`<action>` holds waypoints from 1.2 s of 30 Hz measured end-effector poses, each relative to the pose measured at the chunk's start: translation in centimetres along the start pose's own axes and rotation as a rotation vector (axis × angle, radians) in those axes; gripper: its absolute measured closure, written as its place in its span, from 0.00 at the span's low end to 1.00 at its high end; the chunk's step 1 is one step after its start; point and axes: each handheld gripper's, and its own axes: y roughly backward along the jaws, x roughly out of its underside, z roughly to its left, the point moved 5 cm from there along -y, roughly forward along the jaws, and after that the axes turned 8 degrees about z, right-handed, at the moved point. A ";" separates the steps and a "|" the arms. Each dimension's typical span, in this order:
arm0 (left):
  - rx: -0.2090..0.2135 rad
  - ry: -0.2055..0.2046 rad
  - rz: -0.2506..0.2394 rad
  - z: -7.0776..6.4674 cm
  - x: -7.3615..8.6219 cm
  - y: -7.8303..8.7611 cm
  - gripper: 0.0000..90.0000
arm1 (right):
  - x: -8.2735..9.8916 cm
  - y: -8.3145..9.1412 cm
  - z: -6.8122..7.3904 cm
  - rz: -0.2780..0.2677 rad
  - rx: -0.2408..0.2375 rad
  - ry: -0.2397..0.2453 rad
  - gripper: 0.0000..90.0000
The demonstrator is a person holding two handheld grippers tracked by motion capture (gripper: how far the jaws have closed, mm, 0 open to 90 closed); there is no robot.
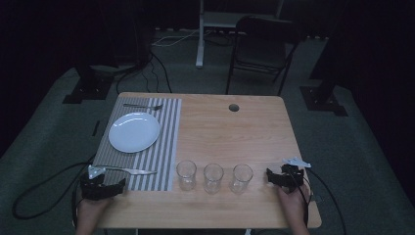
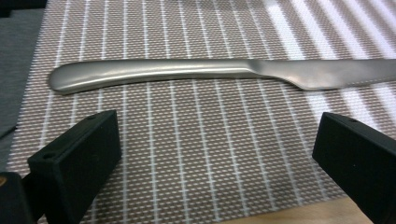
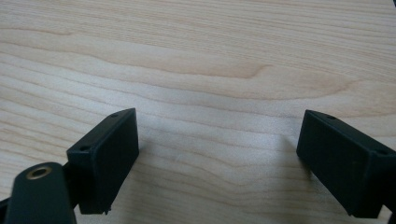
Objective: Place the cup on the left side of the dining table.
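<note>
A steel knife lies across the near end of a grey striped placemat. My left gripper stands open just short of the knife, nothing between its jaws. On the placemat farther back sit a white plate and a fork. Three clear glasses stand in a row near the front of the wooden table. My right gripper rests open over bare wood, right of the glasses.
A round cable hole is in the table's far side. A dark folding chair stands behind the table. Cables trail off both grippers over the floor.
</note>
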 end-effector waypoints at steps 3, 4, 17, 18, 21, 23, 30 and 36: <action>-0.018 -0.030 0.007 -0.2 0.0 0.0 0.02 | 0.0 0.0 0.0 0.000 0.000 0.000 0.14; -0.034 -0.044 0.005 -0.4 0.0 0.0 0.02 | 0.0 0.0 0.0 0.000 0.000 -0.001 0.14; 0.008 -0.097 0.006 -1.6 -0.2 0.5 0.04 | 0.0 0.0 0.0 0.000 0.000 0.000 0.14; 0.010 -0.097 0.004 -1.6 -0.2 0.5 0.04 | 0.0 0.0 0.0 0.000 0.000 0.000 0.14; 0.034 -0.109 -0.006 -1.8 -0.2 0.7 0.04 | 0.0 0.0 0.0 0.000 0.000 0.000 0.14; 0.035 -0.112 -0.010 -1.9 -0.2 0.7 0.04 | 0.0 0.0 0.0 0.000 0.000 -0.001 0.14; 0.052 -0.133 -0.027 -2.7 -0.5 1.1 0.04 | 0.0 0.0 0.0 0.000 0.000 0.000 0.14; 0.078 -0.143 -0.057 -3.5 -0.9 1.5 0.04 | 0.0 0.0 0.0 0.000 0.000 0.000 0.14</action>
